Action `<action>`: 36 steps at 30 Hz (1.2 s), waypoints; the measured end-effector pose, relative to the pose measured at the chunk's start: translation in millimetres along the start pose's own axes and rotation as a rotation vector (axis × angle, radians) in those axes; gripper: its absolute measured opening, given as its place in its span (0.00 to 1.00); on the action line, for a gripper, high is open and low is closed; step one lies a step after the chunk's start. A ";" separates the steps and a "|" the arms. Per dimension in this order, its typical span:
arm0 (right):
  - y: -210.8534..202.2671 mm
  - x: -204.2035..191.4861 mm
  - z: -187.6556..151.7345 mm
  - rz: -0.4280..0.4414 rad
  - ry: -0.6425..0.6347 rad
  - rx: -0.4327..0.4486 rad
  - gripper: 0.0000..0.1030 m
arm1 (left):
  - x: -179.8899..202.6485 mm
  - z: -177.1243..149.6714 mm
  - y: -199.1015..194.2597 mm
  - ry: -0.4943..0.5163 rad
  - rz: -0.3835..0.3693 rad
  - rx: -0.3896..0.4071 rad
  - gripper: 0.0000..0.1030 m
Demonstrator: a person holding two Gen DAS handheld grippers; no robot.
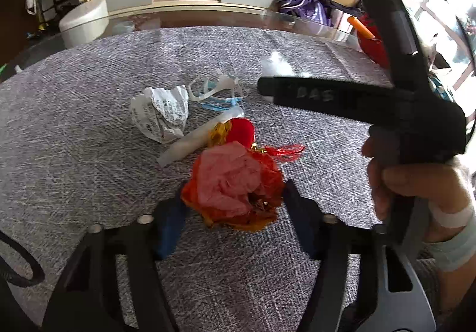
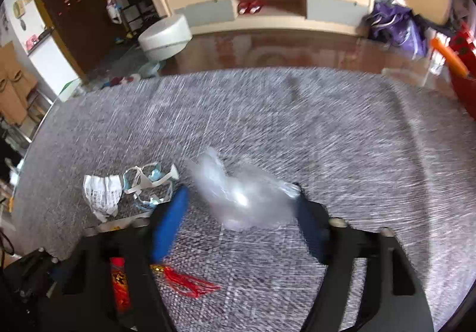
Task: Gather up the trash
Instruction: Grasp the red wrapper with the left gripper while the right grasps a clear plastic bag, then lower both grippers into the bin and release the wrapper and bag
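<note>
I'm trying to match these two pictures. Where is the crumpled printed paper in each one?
Left wrist view: the paper lies left of centre, beyond the red wad.
Right wrist view: the paper lies at lower left, beside the left finger.
Shared landmark: the white straps just right of it.

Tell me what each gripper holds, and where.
Left gripper: the red and pink wad, by its sides. Right gripper: clear plastic bag between its fingers; grip unclear.

Left gripper point(image 1: 235, 213): black frame, blue finger pads, silver bolt heads, looping black cable. Right gripper point(image 2: 241, 210): matching black frame, blue pads. Hand point(image 1: 416, 192): white bandage, pale sleeve cuff.
</note>
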State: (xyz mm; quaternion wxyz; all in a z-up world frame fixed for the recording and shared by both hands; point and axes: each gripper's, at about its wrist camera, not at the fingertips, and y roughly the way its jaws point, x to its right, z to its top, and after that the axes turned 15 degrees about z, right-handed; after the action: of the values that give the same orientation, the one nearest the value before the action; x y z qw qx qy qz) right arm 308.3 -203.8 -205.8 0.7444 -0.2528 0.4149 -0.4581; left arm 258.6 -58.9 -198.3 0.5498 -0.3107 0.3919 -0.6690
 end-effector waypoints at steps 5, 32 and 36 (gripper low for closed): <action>-7.5 -2.4 -2.9 0.011 -0.020 0.017 0.35 | -0.1 -1.2 -5.3 0.007 -0.002 0.030 0.50; -182.5 -89.0 -130.4 0.031 -0.083 0.133 0.34 | -1.7 -119.9 -142.2 0.011 0.006 0.171 0.49; -178.1 -91.1 -159.1 0.038 -0.067 0.107 0.34 | 2.8 -146.9 -144.9 0.018 0.012 0.152 0.49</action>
State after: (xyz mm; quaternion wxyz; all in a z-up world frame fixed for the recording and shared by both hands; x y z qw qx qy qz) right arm 67.6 -202.5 -119.9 0.7789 -0.2201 0.3692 -0.4566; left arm 62.4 -22.0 -146.3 0.5722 -0.2599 0.3468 -0.6962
